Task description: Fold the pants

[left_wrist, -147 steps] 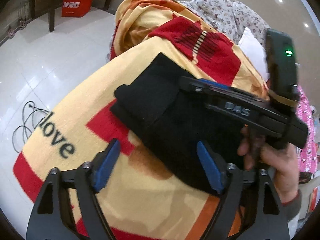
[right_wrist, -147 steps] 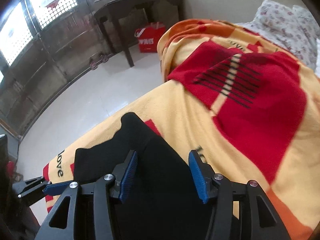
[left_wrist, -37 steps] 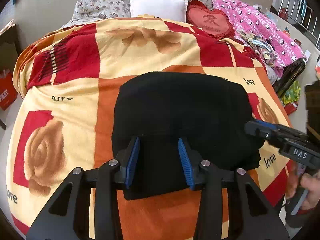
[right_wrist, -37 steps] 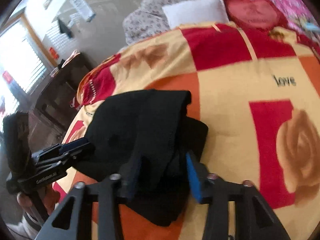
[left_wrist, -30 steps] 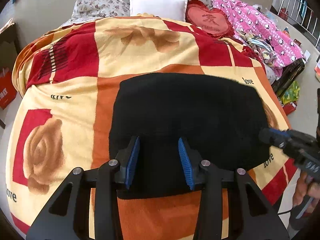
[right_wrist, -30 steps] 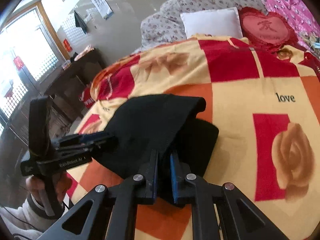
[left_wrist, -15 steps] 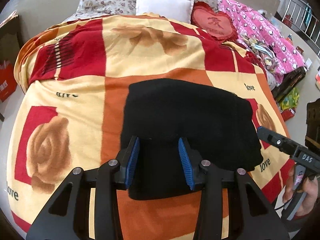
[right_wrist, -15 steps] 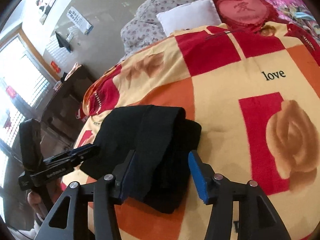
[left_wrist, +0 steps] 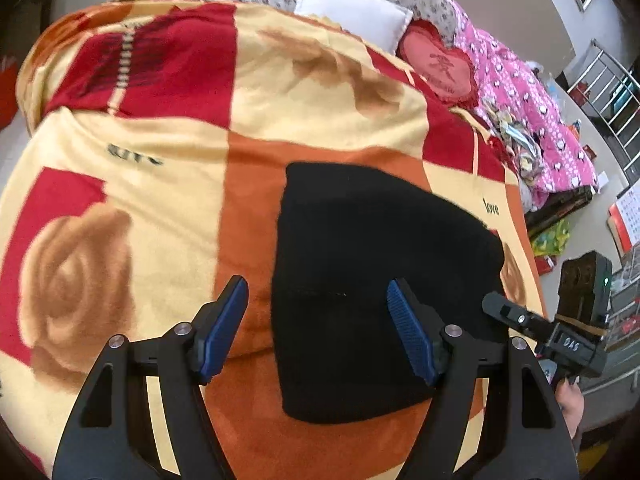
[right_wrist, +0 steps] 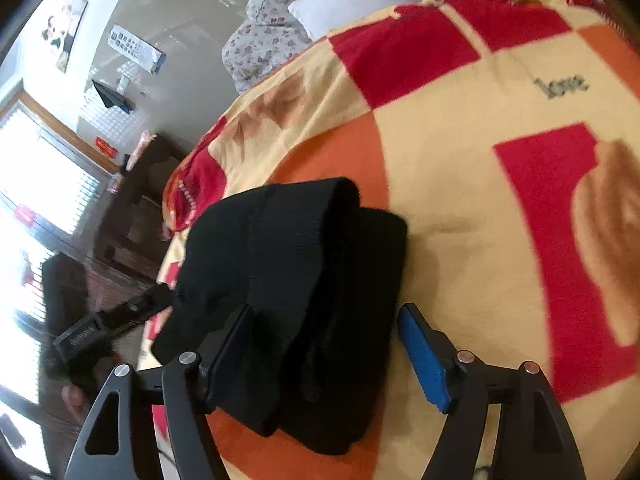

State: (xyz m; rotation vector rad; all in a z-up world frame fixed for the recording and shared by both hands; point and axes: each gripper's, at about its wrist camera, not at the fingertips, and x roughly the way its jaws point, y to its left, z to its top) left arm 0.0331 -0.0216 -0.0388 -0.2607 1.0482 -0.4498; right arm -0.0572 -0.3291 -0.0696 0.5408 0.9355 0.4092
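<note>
The black pants [left_wrist: 380, 248] lie folded into a compact stack on the red, orange and yellow blanket [left_wrist: 160, 128]. My left gripper [left_wrist: 318, 332] is open and empty, hovering over the near left edge of the stack. My right gripper [right_wrist: 324, 354] is open and empty, its blue pads either side of the stack's near end; the pants [right_wrist: 304, 264] show layered folds there. The right gripper also shows in the left wrist view [left_wrist: 528, 320] at the stack's right edge. The left gripper shows in the right wrist view [right_wrist: 116, 320] at the stack's far side.
A white pillow [left_wrist: 352, 4], a red heart cushion [left_wrist: 440, 64] and a pink quilt [left_wrist: 532, 120] lie at the head and right side of the bed. A dark wooden table [right_wrist: 136, 184] stands beside the bed. Metal railing [left_wrist: 616, 92] stands at far right.
Both grippers have opened wide and let go of the pants, which now rest folded on the blanket. Both views have pulled back and shifted slightly.
</note>
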